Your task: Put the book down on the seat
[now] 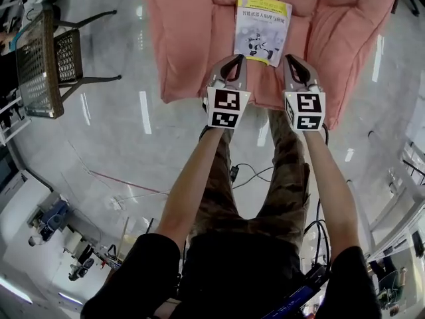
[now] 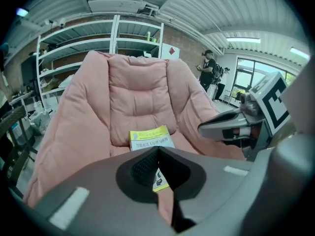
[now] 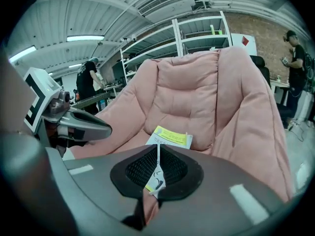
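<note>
Book [image 1: 262, 30] lies flat on the pink seat [image 1: 186, 38], near its backrest, with bare cushion along every edge. My left gripper [image 1: 238, 58] is closed and empty. My right gripper [image 1: 291, 58] is a slit ajar and empty. Both are over the seat's front edge, apart from the book.

Seat [image 1: 186, 38]: pink padded cloth, stitched seams, matt, soft creases.
Book [image 1: 262, 28]: printed paper cover, smooth, yellow band over white.
Floor [image 1: 126, 145]: pale, hard, polished to a gloss; ceiling lights reflect as streaks.
Left gripper [image 1: 234, 58], right gripper [image 1: 293, 60]: smooth, matt grey plastic shells.
Pads [image 2: 141, 167]: black, matt, fine grid texture.
Chair [image 1: 40, 58], upper left of head view: woven mesh panels; thin dark legs, metal by the look.
Trousers [image 1: 222, 191]: camouflage cloth, matt.
</note>
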